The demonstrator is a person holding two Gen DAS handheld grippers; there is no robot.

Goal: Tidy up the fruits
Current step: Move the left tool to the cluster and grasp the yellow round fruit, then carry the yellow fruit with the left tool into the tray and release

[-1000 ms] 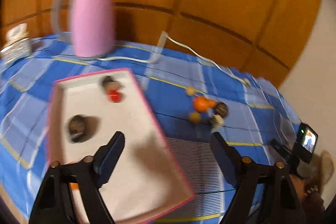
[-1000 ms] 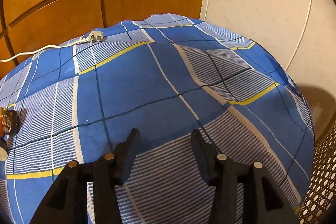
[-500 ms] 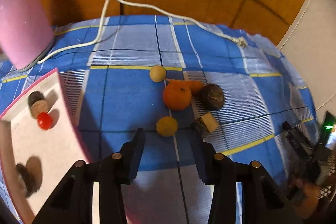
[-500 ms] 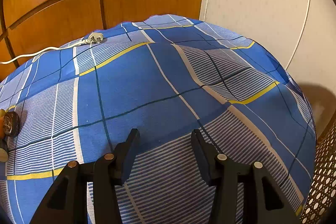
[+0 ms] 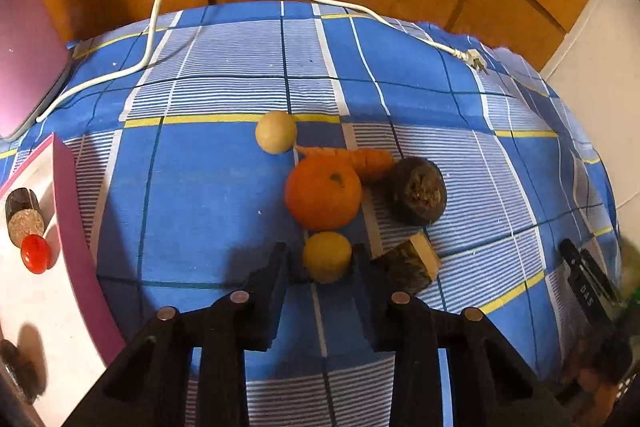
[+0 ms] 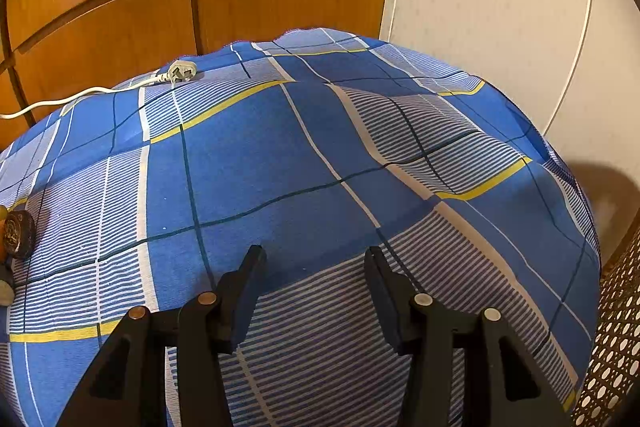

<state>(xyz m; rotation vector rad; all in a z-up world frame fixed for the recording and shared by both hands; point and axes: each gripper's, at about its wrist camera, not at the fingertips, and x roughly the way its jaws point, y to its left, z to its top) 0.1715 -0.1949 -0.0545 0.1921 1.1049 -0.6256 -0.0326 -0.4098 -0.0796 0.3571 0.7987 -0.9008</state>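
A small yellow fruit [image 5: 326, 257] lies on the blue checked cloth between the fingers of my left gripper [image 5: 320, 255], whose jaws are closing. The right finger touches the fruit and a narrow gap shows at the left finger. Just beyond sit an orange [image 5: 322, 193], a carrot [image 5: 360, 159], a pale round fruit [image 5: 276, 131], a dark round fruit [image 5: 418, 191] and a cut dark-skinned piece [image 5: 408, 265]. The pink-rimmed white tray [image 5: 76, 227] at the left holds a small red fruit [image 5: 35, 253] and dark pieces. My right gripper [image 6: 316, 259] hangs open over bare cloth.
A pink kettle [image 5: 28, 59] stands at the far left; its white cord [image 5: 160, 7] runs along the back to a plug [image 5: 474, 59]. Wooden panels rise behind the table. A wicker basket [image 6: 616, 327] stands past the table's right edge.
My left gripper swung right from over the tray, dropped to the fruit cluster, and its jaws narrowed around the yellow fruit. The right gripper kept still.
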